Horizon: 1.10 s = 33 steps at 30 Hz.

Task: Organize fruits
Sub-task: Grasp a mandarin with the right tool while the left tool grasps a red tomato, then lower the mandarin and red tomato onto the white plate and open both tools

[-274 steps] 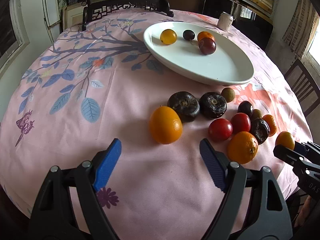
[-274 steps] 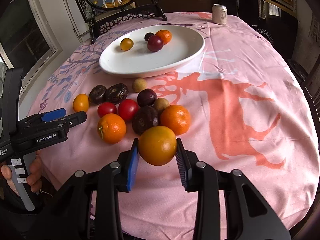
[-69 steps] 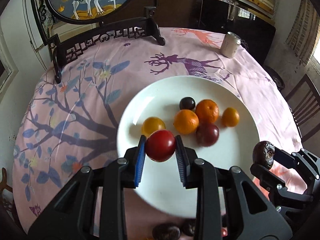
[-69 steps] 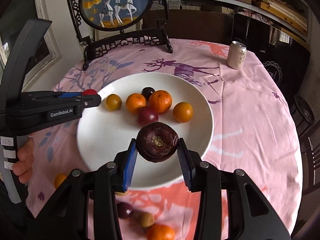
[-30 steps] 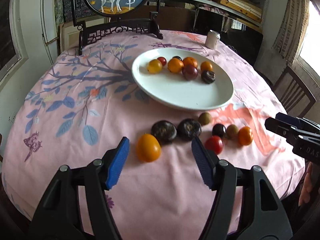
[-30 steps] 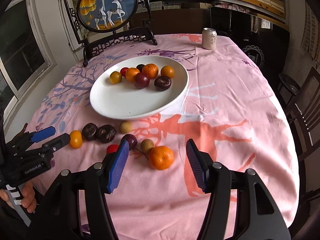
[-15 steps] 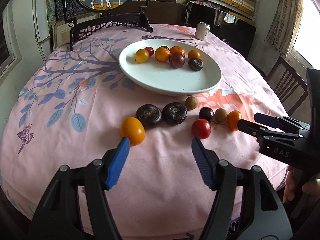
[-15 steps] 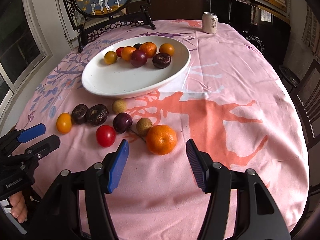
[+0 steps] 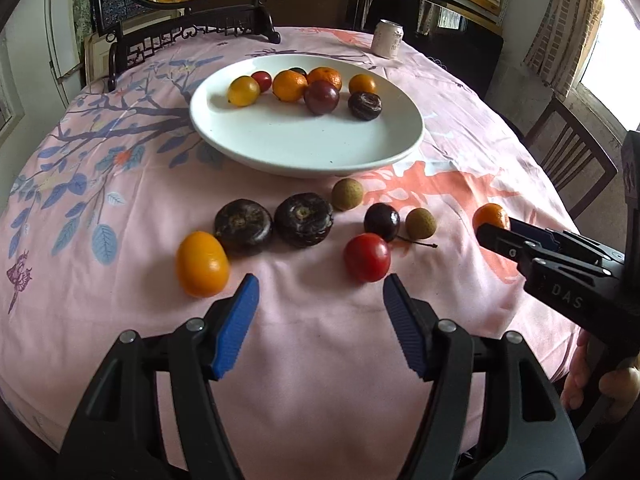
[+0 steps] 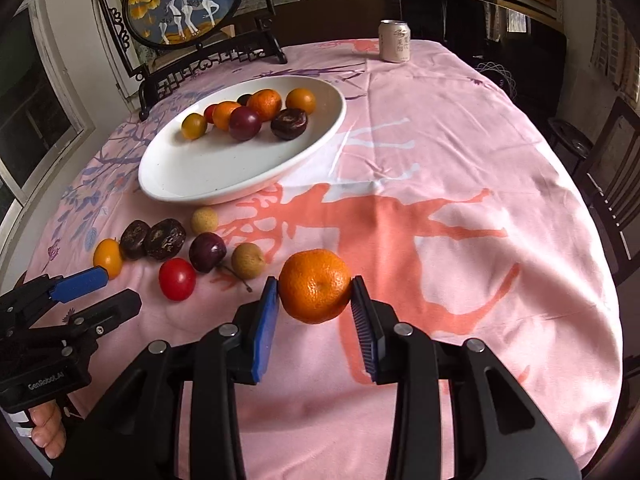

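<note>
Directly ahead in the left wrist view, the left gripper (image 9: 318, 294) hung with its jaws released and nothing between them, above the near edge of the tabletop (image 9: 304, 364). Just beyond its tips lay a red tomato (image 9: 367, 257) and, off to the left, an oval yellow-orange fruit (image 9: 202, 263); two dark wrinkled fruits (image 9: 273, 222), a dark plum (image 9: 382, 221) and two small tan fruits (image 9: 380, 206) sat between them and the white plate (image 9: 304, 148), which already carried a cluster of fruit along its far rim. The tomato looked smooth, light and easily bruised, best taken across its widest part with a gentle squeeze.

Over in the right wrist view, the right gripper (image 10: 315, 295) had its jaws closing on the mandarin (image 10: 315, 286), the pads at its two sides, low over the pink cloth near the tabletop's front edge. Its peel seemed soft and slightly grippy, so a mid-height hold should serve. A drink can (image 10: 395, 41) and a framed deer screen (image 10: 182, 0) stood at the far edge, well clear; the loose fruits crowded the straight way to the plate.
</note>
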Available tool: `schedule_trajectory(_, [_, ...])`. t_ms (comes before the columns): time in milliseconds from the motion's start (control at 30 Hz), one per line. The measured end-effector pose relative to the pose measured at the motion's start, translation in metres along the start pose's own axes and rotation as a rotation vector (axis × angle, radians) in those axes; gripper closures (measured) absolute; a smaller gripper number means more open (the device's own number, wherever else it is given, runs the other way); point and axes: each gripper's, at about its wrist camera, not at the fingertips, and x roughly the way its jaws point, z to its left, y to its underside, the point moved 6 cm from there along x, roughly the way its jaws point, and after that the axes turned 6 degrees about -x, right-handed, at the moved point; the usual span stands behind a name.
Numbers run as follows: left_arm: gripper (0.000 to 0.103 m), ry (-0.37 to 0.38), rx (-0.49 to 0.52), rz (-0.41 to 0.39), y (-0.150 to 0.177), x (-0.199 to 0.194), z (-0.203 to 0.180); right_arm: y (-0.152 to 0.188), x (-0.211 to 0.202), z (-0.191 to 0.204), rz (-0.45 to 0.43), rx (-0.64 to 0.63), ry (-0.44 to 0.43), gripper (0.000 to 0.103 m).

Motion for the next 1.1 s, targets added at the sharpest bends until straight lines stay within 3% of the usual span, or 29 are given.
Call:
schedule_trajectory(267, [0.043, 0.011, 0.021, 0.066, -0.002, 0.030, -0.025, 0.010, -0.009, -0.027, -0.010, 0.056, -0.012, 0.066])
schedule_trajectory(367, [0.065, 0.005, 0.023, 0.090, -0.004, 0.041, -0.029, 0.010, -0.010, -0.028, -0.014, 0.060, -0.021, 0.066])
schedule_trajectory(433, [0.072, -0.005, 0.028, 0.077, -0.008, 0.044, -0.030, 0.010, -0.011, -0.028, -0.016, 0.061, -0.027, 0.066])
schedule_trajectory(733, [0.073, 0.031, 0.013, 0.062, -0.009, 0.032, -0.028, 0.006, -0.017, -0.024, -0.026, 0.055, -0.024, 0.066])
schedule_trajectory(1100, [0.073, 0.066, -0.008, 0.010, -0.007, -0.001, -0.011, -0.004, -0.019, 0.010, -0.024, -0.008, -0.028, 0.066])
